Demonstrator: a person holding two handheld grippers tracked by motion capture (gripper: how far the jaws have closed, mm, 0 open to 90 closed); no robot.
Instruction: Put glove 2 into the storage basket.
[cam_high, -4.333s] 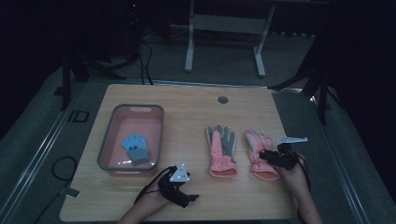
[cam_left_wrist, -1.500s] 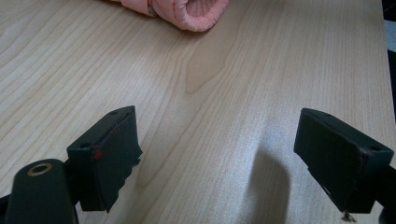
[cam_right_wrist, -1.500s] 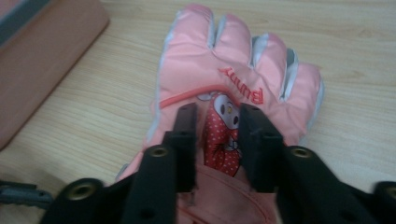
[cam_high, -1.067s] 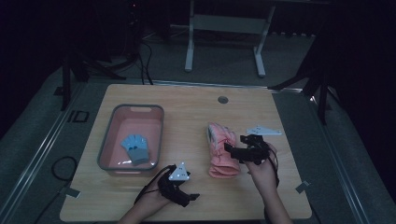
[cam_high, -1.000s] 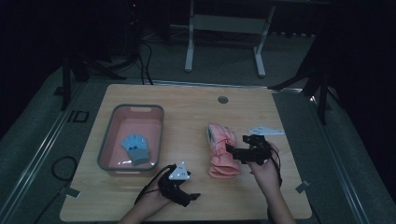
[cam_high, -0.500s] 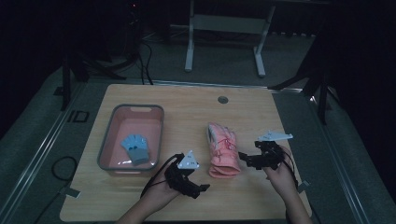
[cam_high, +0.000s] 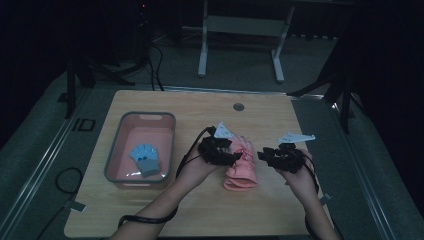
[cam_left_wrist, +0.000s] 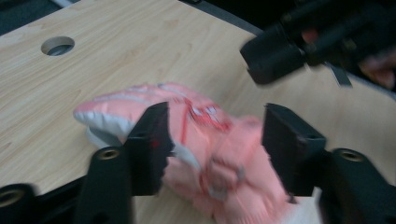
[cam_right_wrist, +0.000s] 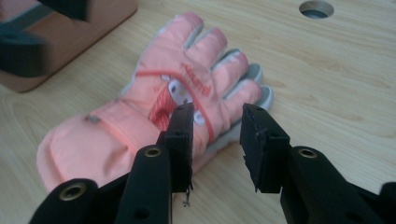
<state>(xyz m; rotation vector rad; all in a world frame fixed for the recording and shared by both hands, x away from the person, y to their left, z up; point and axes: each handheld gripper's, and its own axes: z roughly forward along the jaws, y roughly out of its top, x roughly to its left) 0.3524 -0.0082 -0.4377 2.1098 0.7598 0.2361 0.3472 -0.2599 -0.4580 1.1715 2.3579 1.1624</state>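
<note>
Two pink gloves (cam_high: 242, 167) lie stacked just right of the one pink basin (cam_high: 120, 161); one blue glove (cam_high: 145, 158) lies inside the basin.

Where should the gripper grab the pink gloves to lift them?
Probably at the cuff end of the pink gloves, coming from above. They lie flat and stacked on the table, and the cuff is the thickest, bunched part, so jaws closing across it should catch both layers. The thin fingers would likely slip.

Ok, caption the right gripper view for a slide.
Right gripper, jaws apart, beside stacked pink gloves on the wooden table.
</note>
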